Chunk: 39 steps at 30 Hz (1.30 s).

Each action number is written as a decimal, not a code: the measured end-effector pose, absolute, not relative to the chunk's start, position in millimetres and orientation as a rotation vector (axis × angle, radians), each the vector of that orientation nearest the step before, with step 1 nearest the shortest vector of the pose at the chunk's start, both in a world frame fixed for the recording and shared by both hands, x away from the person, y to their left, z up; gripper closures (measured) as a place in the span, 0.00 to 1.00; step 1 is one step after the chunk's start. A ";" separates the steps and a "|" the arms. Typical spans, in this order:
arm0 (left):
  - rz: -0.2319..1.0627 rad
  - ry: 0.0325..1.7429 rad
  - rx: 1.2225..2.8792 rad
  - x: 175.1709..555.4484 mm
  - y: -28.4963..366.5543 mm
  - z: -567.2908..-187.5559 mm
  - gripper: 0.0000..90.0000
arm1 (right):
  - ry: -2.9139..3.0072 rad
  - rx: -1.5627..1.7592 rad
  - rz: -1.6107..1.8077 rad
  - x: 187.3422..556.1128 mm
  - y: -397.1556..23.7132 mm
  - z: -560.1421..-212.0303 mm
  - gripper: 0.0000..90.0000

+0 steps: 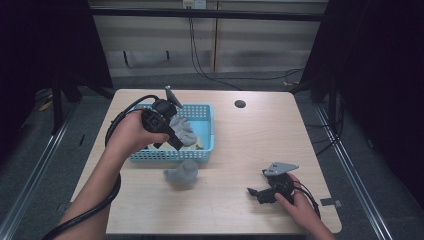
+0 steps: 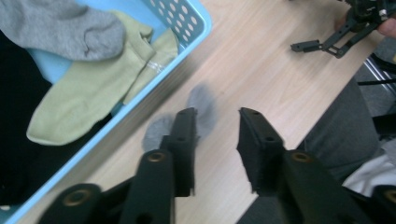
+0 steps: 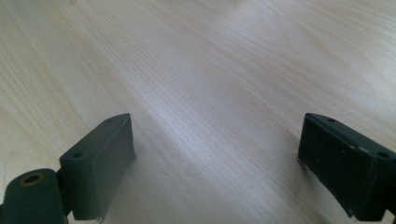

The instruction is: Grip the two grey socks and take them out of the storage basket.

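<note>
Left gripper (image 2: 215, 116): jaws partway apart, nothing between the pads, bare table (image 2: 261, 70) in the gap. It hangs over the near edge of the blue basket (image 1: 209, 131), angled down toward the table.

Below its jaws, a crumpled grey sock (image 1: 182, 174) lies on the table, just outside the basket's near wall, free of both grippers. In the left gripper view that sock (image 2: 203, 102) sits partly behind one jaw.

Inside the basket: another grey sock (image 2: 60, 28) lying over a pale green sock (image 2: 88, 98).

Right gripper (image 3: 215, 154): jaws wide apart, empty, wood grain between them. In the high view it (image 1: 255, 192) rests low at the table's near right, well apart from the sock and basket.
</note>
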State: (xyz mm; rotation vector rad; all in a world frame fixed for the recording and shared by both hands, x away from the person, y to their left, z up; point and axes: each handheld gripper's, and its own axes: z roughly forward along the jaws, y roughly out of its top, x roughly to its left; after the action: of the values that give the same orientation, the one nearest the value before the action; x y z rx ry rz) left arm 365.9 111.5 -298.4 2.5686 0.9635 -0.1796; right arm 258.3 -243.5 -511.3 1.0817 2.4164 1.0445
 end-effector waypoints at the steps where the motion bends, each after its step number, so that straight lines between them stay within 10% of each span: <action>1: -0.180 0.963 2.569 365.9 111.5 -298.4 0.69 | 2.416 1.082 1.045 258.3 -243.5 -511.3 0.11; 17: -0.011 1.070 2.502 399.8 116.5 -326.4 0.43 | 2.416 1.084 1.047 258.2 -243.4 -511.3 0.11; 39: 0.057 1.253 2.425 451.4 123.1 -387.3 0.40 | 2.416 1.083 1.047 258.3 -243.3 -511.4 0.11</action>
State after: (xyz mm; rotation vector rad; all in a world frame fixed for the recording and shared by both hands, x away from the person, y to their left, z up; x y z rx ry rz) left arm 451.4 123.1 -387.3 2.4248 1.2530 0.0565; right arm 258.3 -243.3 -511.4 1.0835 2.4159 1.0472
